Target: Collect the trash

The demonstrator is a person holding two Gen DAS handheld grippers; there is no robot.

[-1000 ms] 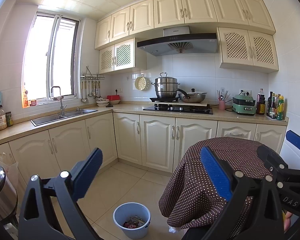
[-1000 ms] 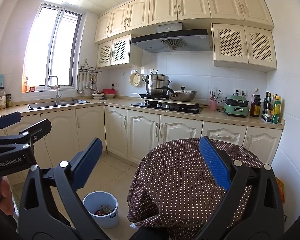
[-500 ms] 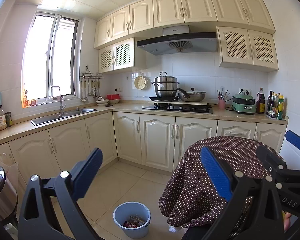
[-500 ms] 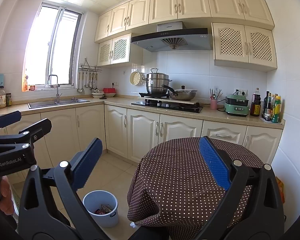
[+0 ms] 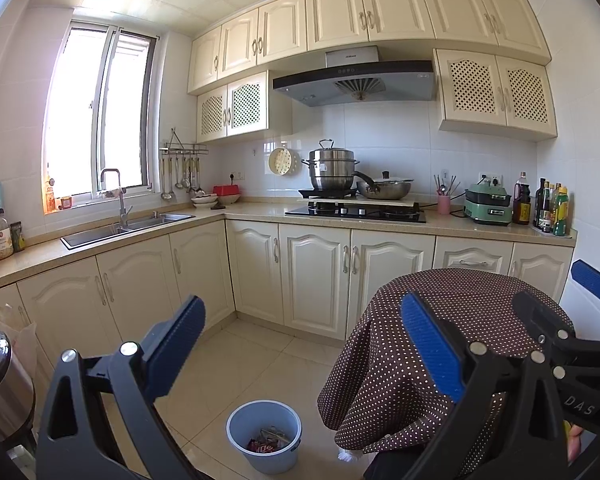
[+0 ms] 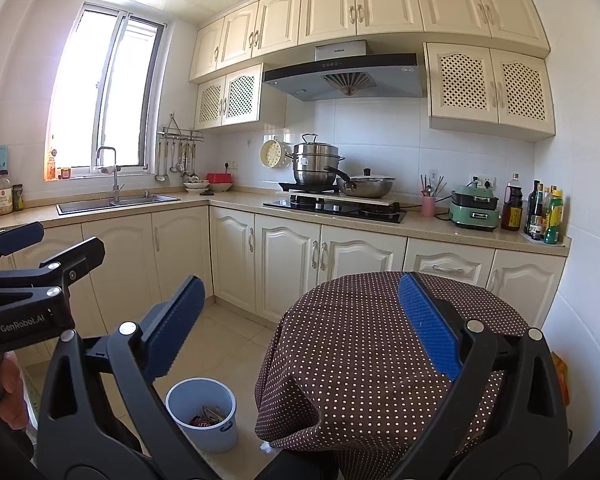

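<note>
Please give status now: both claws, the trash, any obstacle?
Left claw open, empty. Right claw open, empty. Bin on floor beside covered table, wrappers inside. Nothing between claws and bin.

Domestic kitchen. Ahead of the tongs: cream cabinets (image 5: pixel 316 276) under an L-shaped worktop (image 5: pixel 256 213), a sink (image 5: pixel 128 227) below the window (image 5: pixel 100 116), a gas hob (image 5: pixel 356 212) carrying a steamer pot (image 5: pixel 332 166) beneath an extractor hood (image 5: pixel 354 82).
</note>
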